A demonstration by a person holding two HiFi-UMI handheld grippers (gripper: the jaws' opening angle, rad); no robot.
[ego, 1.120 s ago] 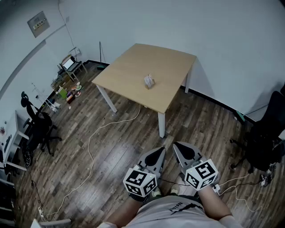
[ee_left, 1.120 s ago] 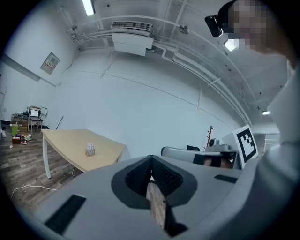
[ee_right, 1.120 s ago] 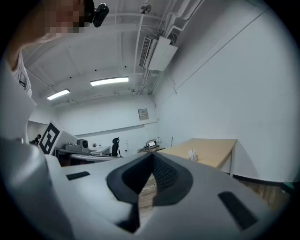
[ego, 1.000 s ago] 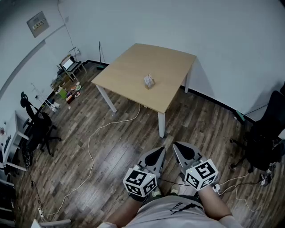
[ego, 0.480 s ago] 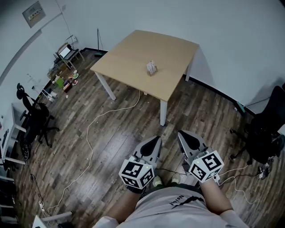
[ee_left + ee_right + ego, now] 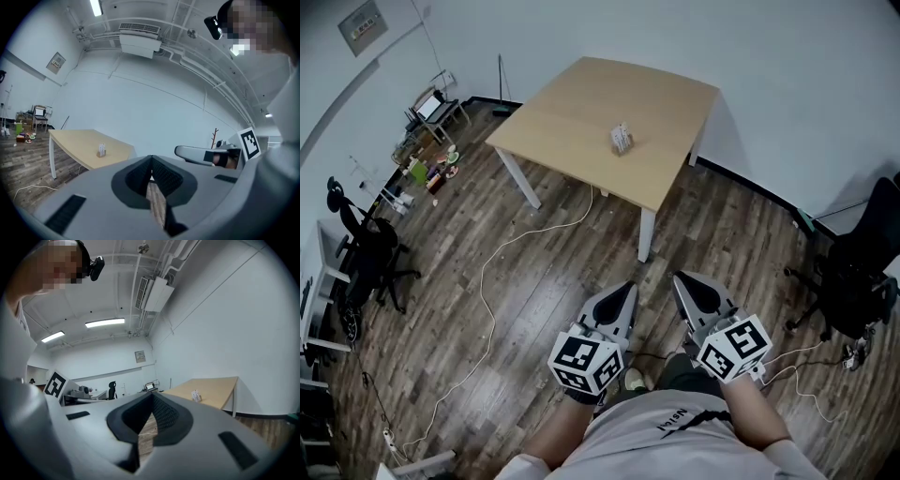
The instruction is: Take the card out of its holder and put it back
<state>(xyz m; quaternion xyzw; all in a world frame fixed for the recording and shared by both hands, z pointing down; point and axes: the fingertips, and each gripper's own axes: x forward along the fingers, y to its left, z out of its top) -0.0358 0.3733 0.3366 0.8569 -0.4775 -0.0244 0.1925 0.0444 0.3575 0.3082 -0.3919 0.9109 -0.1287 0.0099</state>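
Note:
A small wooden holder with a white card (image 6: 622,139) stands upright near the middle of a light wood table (image 6: 572,112). It shows far off in the left gripper view as the card holder (image 6: 101,151) and in the right gripper view as the card holder (image 6: 196,395). Both grippers are held low near the person's waist, well short of the table. My left gripper (image 6: 625,287) is shut with nothing in it, and my right gripper (image 6: 680,279) is shut too, jaw tips meeting and empty.
Dark wood plank floor lies between me and the table, with a white cable (image 6: 492,281) trailing across it. Office chairs stand at the left (image 6: 366,258) and right (image 6: 853,272). A cluttered low shelf (image 6: 427,155) sits by the far left wall.
The head view has drawn a little closer to the table, and the grippers sit slightly higher in view. Both stay shut and empty.

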